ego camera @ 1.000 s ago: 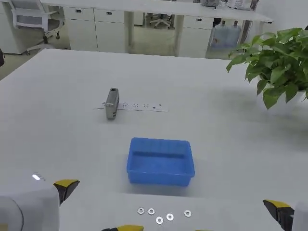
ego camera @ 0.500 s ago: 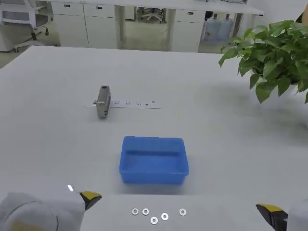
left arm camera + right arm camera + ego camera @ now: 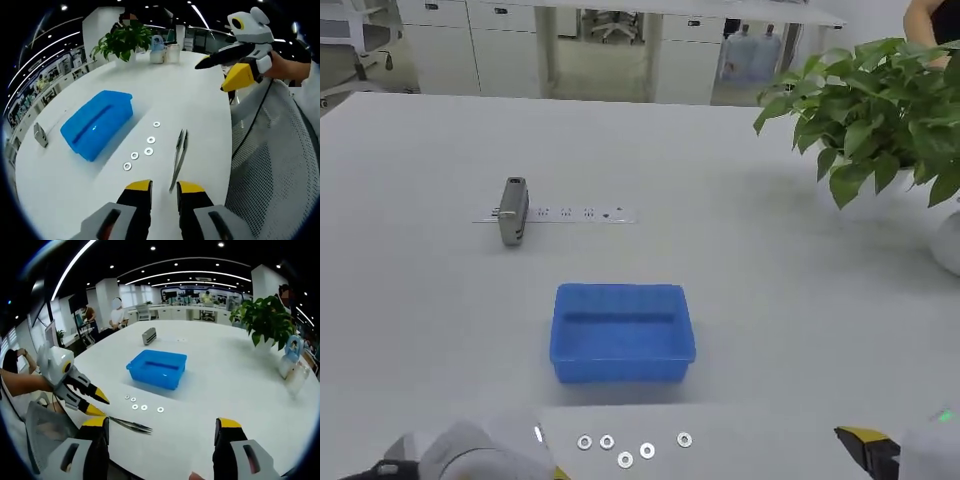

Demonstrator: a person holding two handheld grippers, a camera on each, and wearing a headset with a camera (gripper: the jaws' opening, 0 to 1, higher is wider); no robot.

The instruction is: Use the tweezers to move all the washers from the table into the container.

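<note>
White table in an open office with cabinets behind.
My left gripper is narrowly parted and my right gripper wide, both empty. The tweezers lie near the table edge beside five washers, with the blue container just beyond and a plant farther off.

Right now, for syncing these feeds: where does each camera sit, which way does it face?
Head view: on the headset, looking forward and down at the blue container and washers; a yellow tip of the right gripper bottom right.
Left gripper view: on the left gripper, looking along its open jaws over the tweezers; a hand holds the right gripper upper right.
Right gripper view: looks along its open jaws toward the container; the left gripper shows at left.
Both gripper views share tweezers, washers, container.
</note>
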